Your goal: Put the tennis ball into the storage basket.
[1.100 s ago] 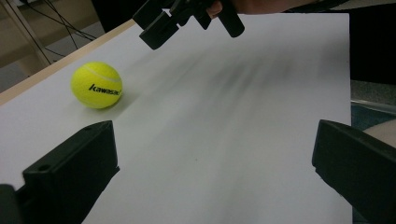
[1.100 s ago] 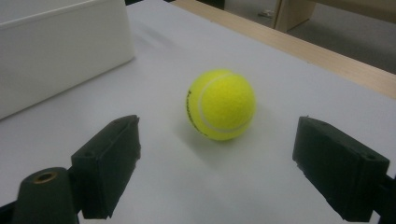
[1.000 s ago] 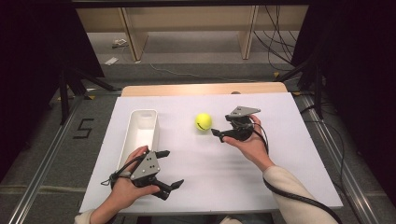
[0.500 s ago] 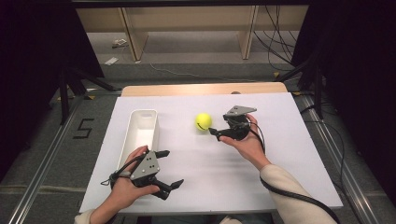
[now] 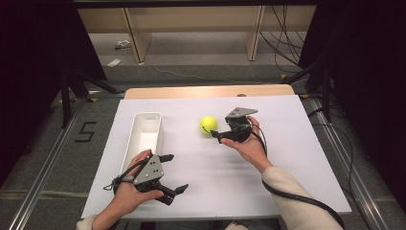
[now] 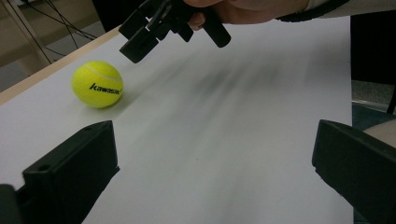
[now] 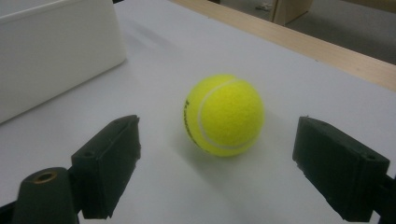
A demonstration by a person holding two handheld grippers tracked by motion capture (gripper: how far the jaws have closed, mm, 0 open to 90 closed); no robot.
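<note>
Yellow tennis ball (image 5: 208,124) sits on the white surface (image 5: 287,143), roughly mid-width, toward the far half. It's free, nothing touching it. Black "Kawasaki" lettering reads on its side in the left gripper view (image 6: 97,84); the white seam curves across it in the right gripper view (image 7: 223,115).

Right tongs (image 5: 216,135) are just beside the ball on its right/near side, pointed at it, released w/ jaws spread wide. In the right gripper view the two black jaws stand apart at either side of the frame and the ball lies ahead of them, centred in the gap but not yet between the pads. The person's right hand (image 5: 246,143) wraps the body from below; grey three-cornered plate on top; black cable runs back along the cream sleeve (image 5: 297,201).

Left tongs (image 5: 173,174) are well apart from the ball, near the front-left of the surface, held by the left hand (image 5: 129,191). Also released: jaws splayed, nothing in between, just bare surface in the left gripper view, w/ the right tongs (image 6: 173,25) and ball farther off.

White oblong bin (image 5: 146,134) lies left of the ball, long axis front-to-back, near end by the left hand. Interior looks empty. A bare wood strip (image 5: 206,91) edges the far side of the surface.
</note>
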